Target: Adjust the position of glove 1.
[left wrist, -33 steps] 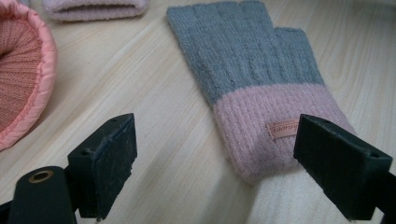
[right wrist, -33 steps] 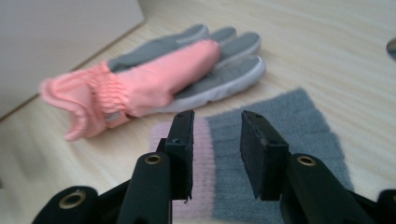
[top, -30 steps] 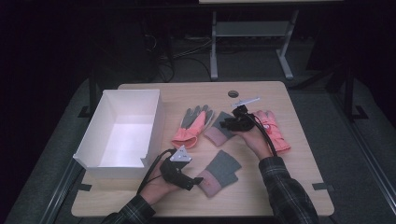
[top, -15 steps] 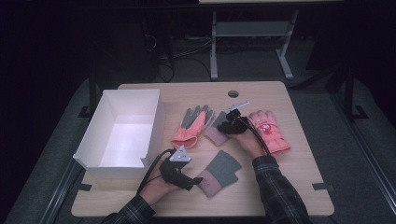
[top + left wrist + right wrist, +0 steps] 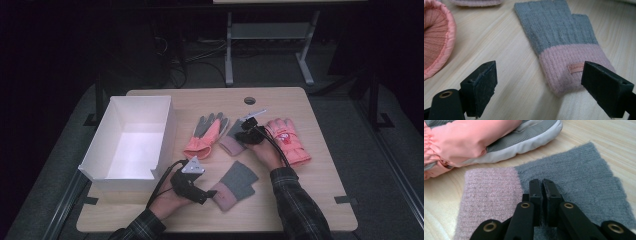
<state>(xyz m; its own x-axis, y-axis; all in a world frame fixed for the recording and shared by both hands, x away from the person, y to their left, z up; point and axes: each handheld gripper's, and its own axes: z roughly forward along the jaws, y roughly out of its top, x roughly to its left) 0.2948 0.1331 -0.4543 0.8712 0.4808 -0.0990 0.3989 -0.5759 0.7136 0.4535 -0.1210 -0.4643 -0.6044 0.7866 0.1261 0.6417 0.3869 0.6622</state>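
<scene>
— Wooden table from the high view: where's the near knit glove?
— Right of the white box, cuff toward the left gripper, the nearer one.
— Left gripper view?
— Jaws spread wide, cuff between them, long axis running away.
— Right gripper view?
— Right gripper pressed closed, perhaps pinching the far knit glove; unclear.

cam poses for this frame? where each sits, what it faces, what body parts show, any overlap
High view: above the person's side, looking forward and down on the table; both forearms, left gripper and right gripper show.
Left gripper view: rides the left gripper, low over the wood, jaws apart, facing the near knit mitt.
Right gripper view: rides the right gripper, jaws together over the far knit mitt.
Shared: high view also shows the near knit mitt and far knit mitt.
</scene>
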